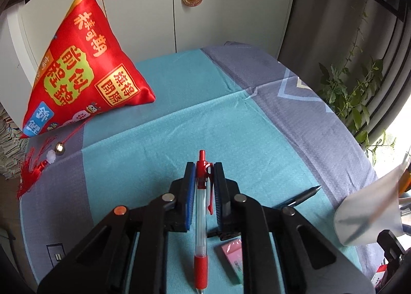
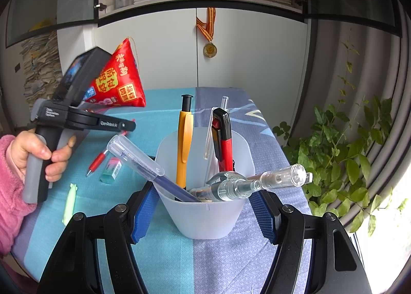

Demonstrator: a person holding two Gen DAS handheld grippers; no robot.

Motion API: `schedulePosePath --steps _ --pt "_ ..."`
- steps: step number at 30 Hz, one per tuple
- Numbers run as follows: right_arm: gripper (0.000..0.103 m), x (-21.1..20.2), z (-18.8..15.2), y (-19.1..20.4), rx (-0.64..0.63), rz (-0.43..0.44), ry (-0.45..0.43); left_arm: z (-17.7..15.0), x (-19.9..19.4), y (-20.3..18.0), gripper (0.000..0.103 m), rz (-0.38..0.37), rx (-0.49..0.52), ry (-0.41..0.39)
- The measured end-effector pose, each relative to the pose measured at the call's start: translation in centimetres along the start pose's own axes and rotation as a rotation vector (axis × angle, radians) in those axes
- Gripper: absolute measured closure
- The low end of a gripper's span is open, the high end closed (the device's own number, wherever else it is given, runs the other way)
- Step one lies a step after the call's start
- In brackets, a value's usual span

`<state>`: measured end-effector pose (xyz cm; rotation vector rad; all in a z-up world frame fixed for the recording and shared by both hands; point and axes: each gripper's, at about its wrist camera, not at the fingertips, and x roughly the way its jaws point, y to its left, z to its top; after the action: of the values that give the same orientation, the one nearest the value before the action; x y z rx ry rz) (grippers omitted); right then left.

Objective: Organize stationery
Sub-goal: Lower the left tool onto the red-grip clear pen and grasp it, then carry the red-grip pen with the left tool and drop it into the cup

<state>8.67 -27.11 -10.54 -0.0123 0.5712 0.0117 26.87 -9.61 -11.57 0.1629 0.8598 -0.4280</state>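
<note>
The left gripper point(image 1: 203, 191) clenched the red pen point(image 1: 201, 219), light, stiff, slippery, near its clip; the right gripper point(image 2: 205, 206) grasped the cup point(image 2: 205, 219).

Right gripper point(image 2: 205, 213) clamped on translucent white pen cup point(image 2: 205, 217), blue pads against both sides. Inside: yellow pen point(image 2: 185, 139), red-and-black pen point(image 2: 223, 137), clear-barrelled pens leaning over rim. Left gripper point(image 2: 129, 124) raised at left, gripped by hand point(image 2: 38, 152) in pink fleece sleeve point(image 2: 10, 204), over red pen point(image 2: 96, 163) and eraser point(image 2: 111, 169) on blue tablecloth point(image 2: 159, 255).
</note>
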Motion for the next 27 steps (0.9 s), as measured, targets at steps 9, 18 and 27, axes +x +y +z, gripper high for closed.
schedulePosePath --steps 9,18,27 --pt "0.033 0.0 -0.1 0.1 -0.004 -0.002 0.002 -0.2 -4.5 -0.6 0.091 -0.02 0.03 -0.079" --pt "0.033 0.1 -0.2 0.1 -0.007 -0.005 0.005 0.3 -8.7 -1.6 0.091 -0.047 0.06 -0.18" --pt "0.033 0.1 -0.2 0.1 -0.007 -0.005 0.004 1.0 -12.3 -3.2 0.091 -0.104 0.082 -0.257"
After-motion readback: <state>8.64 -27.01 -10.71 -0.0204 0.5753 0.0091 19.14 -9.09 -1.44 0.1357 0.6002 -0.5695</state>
